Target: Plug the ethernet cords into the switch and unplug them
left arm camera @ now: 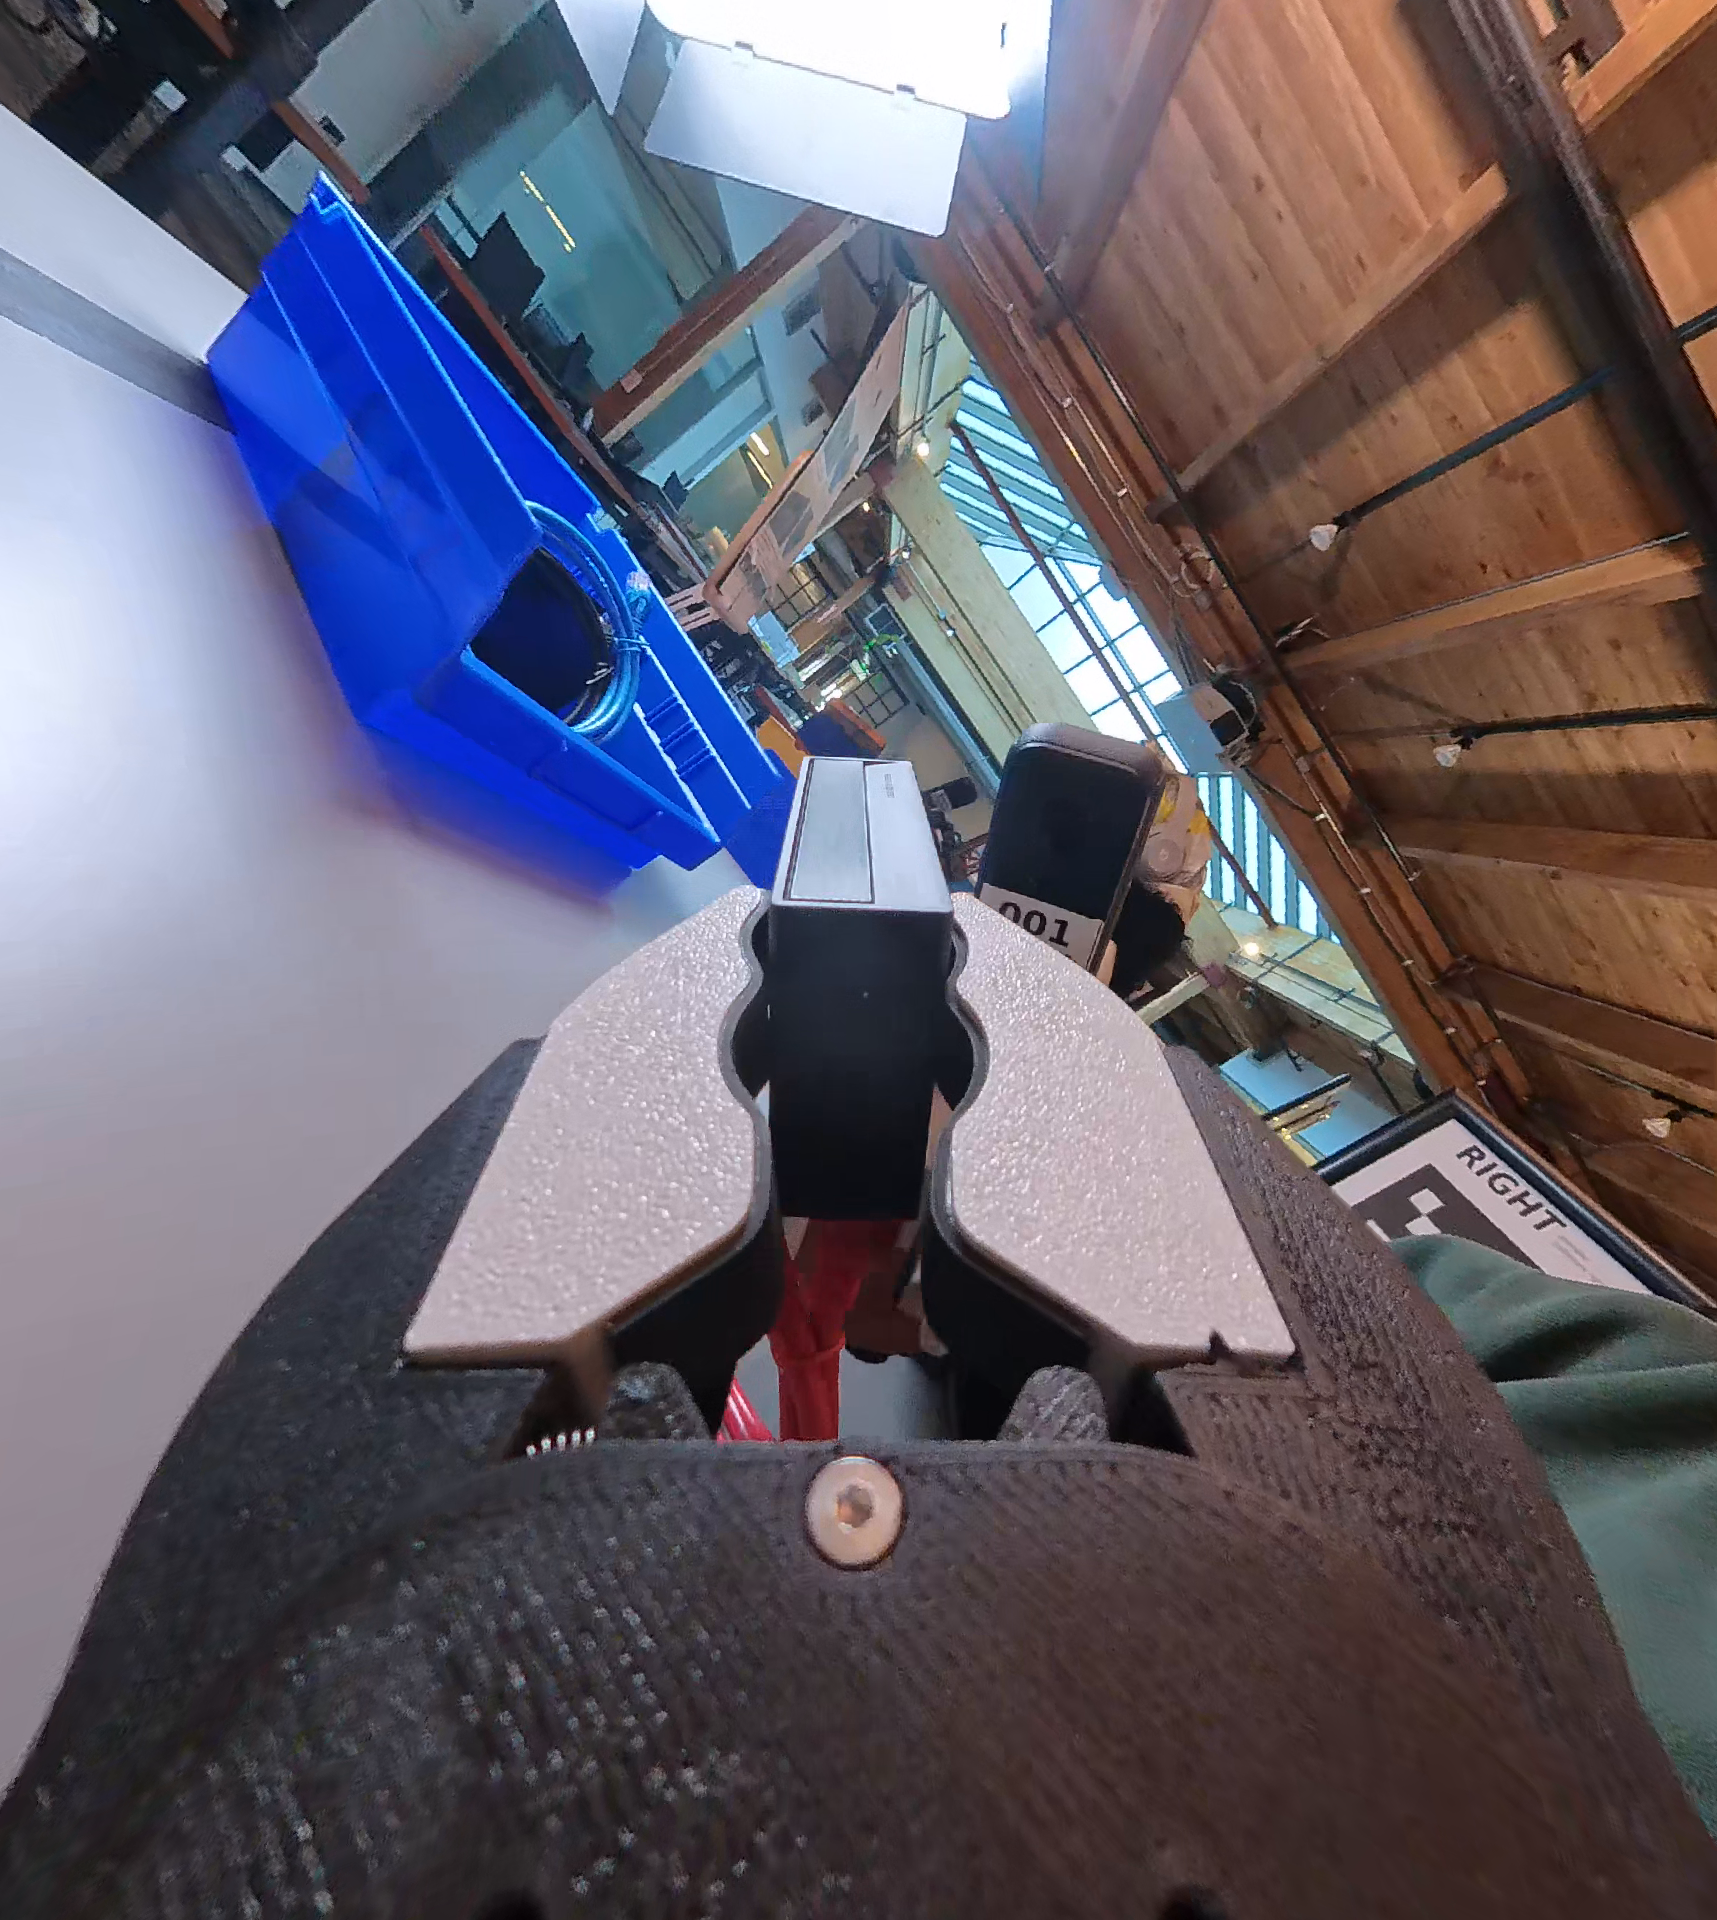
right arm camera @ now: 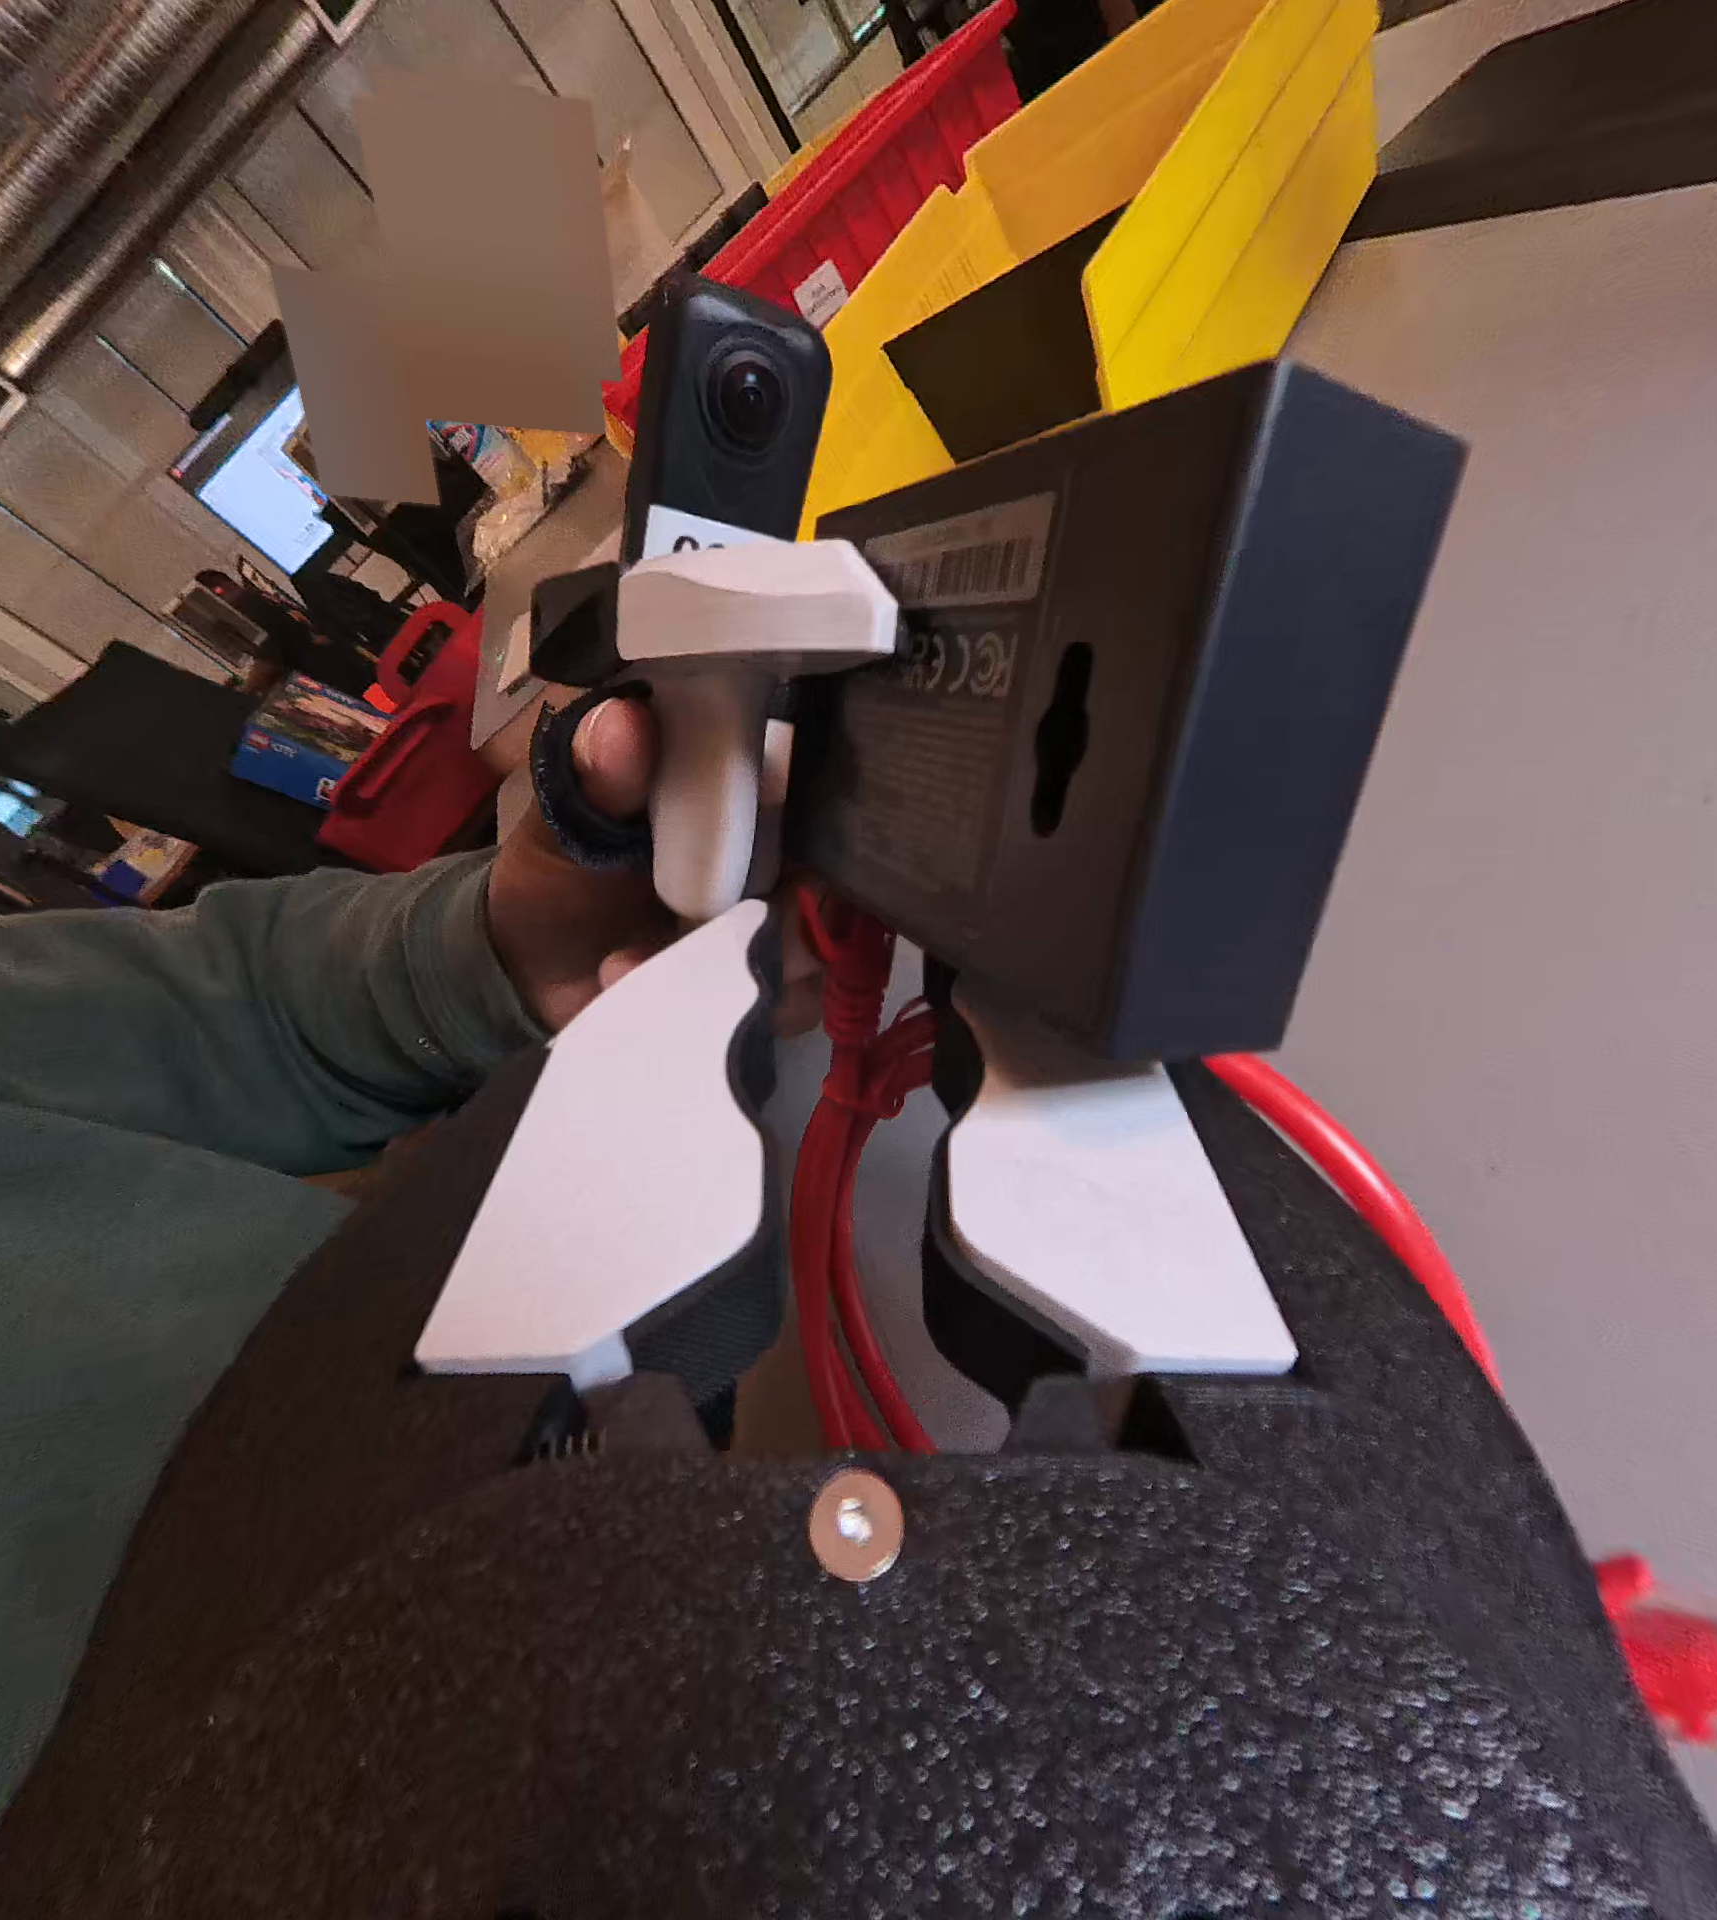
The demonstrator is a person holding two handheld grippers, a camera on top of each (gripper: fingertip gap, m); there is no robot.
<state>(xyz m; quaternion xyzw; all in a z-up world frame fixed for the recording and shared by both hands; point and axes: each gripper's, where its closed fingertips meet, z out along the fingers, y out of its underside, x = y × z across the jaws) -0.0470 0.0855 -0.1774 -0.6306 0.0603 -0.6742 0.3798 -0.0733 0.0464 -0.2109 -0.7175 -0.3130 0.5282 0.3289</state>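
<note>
The left gripper (left arm camera: pixel 854 1039) clamps the switch (left arm camera: pixel 854 997), while the red cord (right arm camera: pixel 849 1195) runs lengthwise between the right gripper's (right arm camera: pixel 849 1029) narrowly parted jaws.

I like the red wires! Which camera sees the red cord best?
The right wrist view: the red cord runs down between the right gripper fingers below the switch. The left wrist view shows only a sliver.

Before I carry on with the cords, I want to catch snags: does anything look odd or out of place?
Yes: the switch is lifted off the table, clamped in the left gripper, and tilted. A red cord hangs from its underside, running between the right gripper's open fingers.
</note>
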